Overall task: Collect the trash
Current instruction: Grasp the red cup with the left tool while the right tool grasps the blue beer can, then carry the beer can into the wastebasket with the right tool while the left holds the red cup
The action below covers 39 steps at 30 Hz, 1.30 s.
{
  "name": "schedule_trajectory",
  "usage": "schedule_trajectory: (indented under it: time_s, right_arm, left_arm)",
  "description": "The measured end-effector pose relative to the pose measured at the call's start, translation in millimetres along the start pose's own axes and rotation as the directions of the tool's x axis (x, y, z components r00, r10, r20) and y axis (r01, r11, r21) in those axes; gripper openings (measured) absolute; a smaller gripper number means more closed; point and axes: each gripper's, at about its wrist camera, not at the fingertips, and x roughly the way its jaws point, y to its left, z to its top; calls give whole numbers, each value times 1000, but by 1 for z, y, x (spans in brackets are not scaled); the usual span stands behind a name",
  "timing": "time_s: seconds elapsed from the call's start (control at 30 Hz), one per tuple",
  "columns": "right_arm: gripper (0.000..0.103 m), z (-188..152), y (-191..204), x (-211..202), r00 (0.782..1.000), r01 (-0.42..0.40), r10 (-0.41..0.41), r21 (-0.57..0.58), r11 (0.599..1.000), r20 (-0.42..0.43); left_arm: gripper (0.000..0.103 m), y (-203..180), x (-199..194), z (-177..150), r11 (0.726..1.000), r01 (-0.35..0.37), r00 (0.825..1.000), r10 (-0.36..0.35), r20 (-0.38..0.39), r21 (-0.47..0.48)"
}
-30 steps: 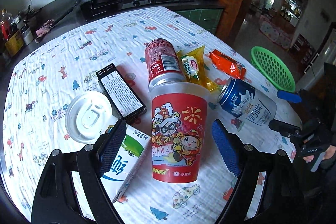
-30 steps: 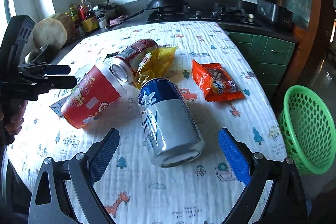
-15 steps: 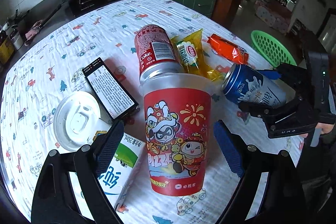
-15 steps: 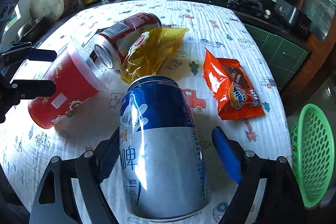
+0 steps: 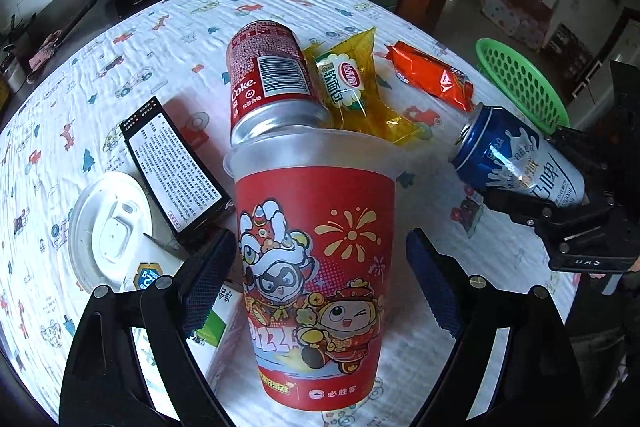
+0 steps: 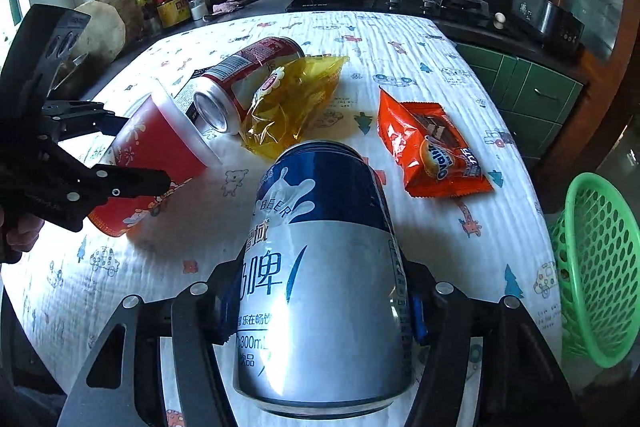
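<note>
A red paper cup (image 5: 316, 247) with cartoon print lies on the patterned tablecloth, between the fingers of my left gripper (image 5: 320, 287). That gripper is open, with a gap on each side of the cup. A blue and silver beer can (image 6: 324, 267) lies between the fingers of my right gripper (image 6: 322, 307), whose jaws are closing, and both pads sit against the can's sides. Behind the cup lie a red Coke can (image 5: 272, 83), a yellow wrapper (image 5: 352, 87) and an orange snack packet (image 6: 432, 147).
A green plastic basket (image 6: 596, 267) stands off the table's right edge. A white lid (image 5: 108, 231), a black box (image 5: 172, 163) and a green and white carton (image 5: 212, 327) lie left of the cup. A stove and counter with bottles run along the back.
My right gripper moved in over the beer can and its jaws narrowed from wide open to the can's sides. My left gripper came lower and closer around the red cup.
</note>
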Motion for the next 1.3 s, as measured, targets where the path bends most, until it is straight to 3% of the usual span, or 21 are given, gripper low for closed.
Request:
schedule_trajectory:
  time_s: [0.13, 0.43, 0.7, 1.0, 1.3]
  right_arm:
    - [60, -6, -3, -16, 1000, 6, -7, 21, 1000, 25]
    - [60, -21, -28, -52, 996, 32, -39, 92, 995, 76]
    - [60, -34, -81, -81, 984, 122, -143, 192, 974, 104]
    - [60, -53, -196, -102, 938, 298, -341, 374, 878, 53]
    - [60, -66, -277, -81, 902, 399, -431, 443, 803, -33]
  left_arm:
    - [73, -6, 3, -1, 1000, 7, 1000, -7, -4, 7]
    - [72, -16, -6, -6, 1000, 29, 999, -30, 12, 8]
    - [72, -45, -36, 1, 994, 85, 994, -89, 65, 64]
    - [72, -92, -42, 32, 978, 159, 979, -174, 108, 136]
    - [71, -136, -25, 62, 957, 218, 968, -237, 85, 191]
